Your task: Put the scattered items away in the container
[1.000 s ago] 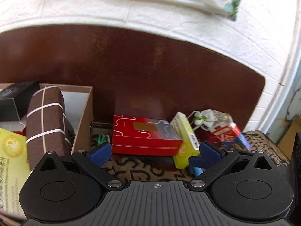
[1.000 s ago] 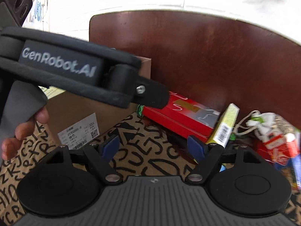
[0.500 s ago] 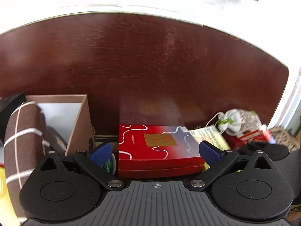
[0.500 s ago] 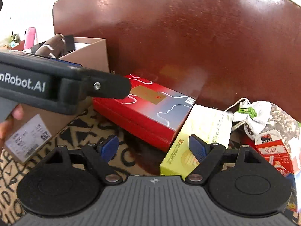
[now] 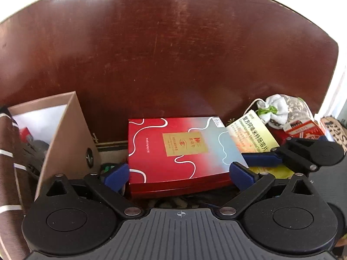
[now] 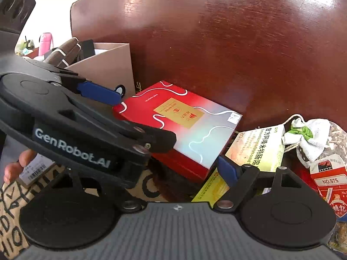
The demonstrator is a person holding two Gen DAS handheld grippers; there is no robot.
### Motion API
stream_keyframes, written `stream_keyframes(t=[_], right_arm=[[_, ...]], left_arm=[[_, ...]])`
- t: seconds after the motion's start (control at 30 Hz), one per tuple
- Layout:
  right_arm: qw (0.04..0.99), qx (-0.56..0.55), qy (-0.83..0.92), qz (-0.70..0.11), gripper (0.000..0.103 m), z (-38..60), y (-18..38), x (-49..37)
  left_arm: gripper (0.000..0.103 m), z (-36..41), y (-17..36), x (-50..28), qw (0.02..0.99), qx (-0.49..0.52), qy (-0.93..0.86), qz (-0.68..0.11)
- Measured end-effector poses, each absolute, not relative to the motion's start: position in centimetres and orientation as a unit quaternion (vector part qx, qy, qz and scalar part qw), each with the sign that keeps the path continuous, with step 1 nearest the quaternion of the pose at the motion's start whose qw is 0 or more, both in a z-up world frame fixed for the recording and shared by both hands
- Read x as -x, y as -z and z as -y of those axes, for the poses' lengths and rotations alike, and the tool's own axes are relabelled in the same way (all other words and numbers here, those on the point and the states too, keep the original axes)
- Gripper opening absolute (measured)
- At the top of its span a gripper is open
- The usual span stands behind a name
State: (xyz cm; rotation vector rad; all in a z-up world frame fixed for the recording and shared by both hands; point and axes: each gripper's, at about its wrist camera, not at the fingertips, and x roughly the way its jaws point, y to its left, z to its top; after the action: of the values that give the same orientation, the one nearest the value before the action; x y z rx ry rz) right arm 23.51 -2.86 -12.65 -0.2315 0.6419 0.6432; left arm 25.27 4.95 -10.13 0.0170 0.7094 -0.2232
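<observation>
The left gripper [image 5: 180,174] is spread wide around the red box [image 5: 180,149], ready to squeeze it. The right gripper [image 6: 173,173] waits, spread, near the yellow box [image 6: 258,149]. The cardboard box [image 5: 71,130] sits just left.

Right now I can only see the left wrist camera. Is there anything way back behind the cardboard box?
Observer: Yes. The right wrist view shows a pink bottle in the background beyond the cardboard box.
Kid: Does the box have a sticker on it?
Observer: Yes, there is a white barcode label low on its outer side.
Kid: What's written on the red packet on the right?
Observer: The red packet has a white tag that reads NO.975.
</observation>
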Motion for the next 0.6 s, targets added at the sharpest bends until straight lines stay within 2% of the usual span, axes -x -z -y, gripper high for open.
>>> stream_keyframes(t=[0.1, 0.17, 0.2, 0.23, 0.27, 0.33, 0.43, 0.5, 0.53, 0.6], right_arm=[[0.897, 0.099, -0.297, -0.312, 0.085, 2.5, 12.7, -24.0], [0.897, 0.095, -0.291, -0.320, 0.078, 2.4, 12.5, -23.9], [0.893, 0.097, -0.297, -0.323, 0.071, 2.5, 12.4, -23.6], [0.887, 0.096, -0.314, -0.325, 0.056, 2.7, 12.1, -23.1], [0.879, 0.094, -0.337, -0.324, 0.042, 2.7, 11.7, -22.3], [0.869, 0.110, -0.367, -0.312, 0.041, 2.2, 11.1, -20.1], [0.863, 0.158, -0.371, -0.305, 0.043, 1.6, 11.3, -17.1], [0.861, 0.171, -0.363, -0.311, 0.061, 1.9, 11.8, -16.2], [0.864, 0.174, -0.354, -0.311, 0.071, 2.2, 11.9, -15.9], [0.871, 0.171, -0.344, -0.307, 0.073, 2.8, 11.7, -15.7]], left_arm=[[0.102, -5.3, 10.0, -25.6, 0.930, 0.012, 0.107, -0.351], [0.096, -5.9, 9.5, -25.1, 0.928, 0.028, 0.108, -0.357], [0.067, -6.3, 9.2, -24.7, 0.922, 0.042, 0.136, -0.359], [0.052, -6.6, 9.0, -24.4, 0.907, 0.069, 0.190, -0.370], [0.049, -6.4, 8.9, -24.1, 0.892, 0.094, 0.220, -0.384], [0.052, -5.1, 8.6, -22.2, 0.905, 0.071, 0.207, -0.364], [0.073, -4.9, 8.5, -19.5, 0.915, 0.041, 0.211, -0.342], [0.092, -5.7, 8.3, -18.2, 0.924, 0.038, 0.188, -0.332], [0.095, -6.1, 8.2, -17.6, 0.932, 0.027, 0.167, -0.320], [0.102, -6.7, 8.2, -16.5, 0.943, 0.000, 0.118, -0.312]])
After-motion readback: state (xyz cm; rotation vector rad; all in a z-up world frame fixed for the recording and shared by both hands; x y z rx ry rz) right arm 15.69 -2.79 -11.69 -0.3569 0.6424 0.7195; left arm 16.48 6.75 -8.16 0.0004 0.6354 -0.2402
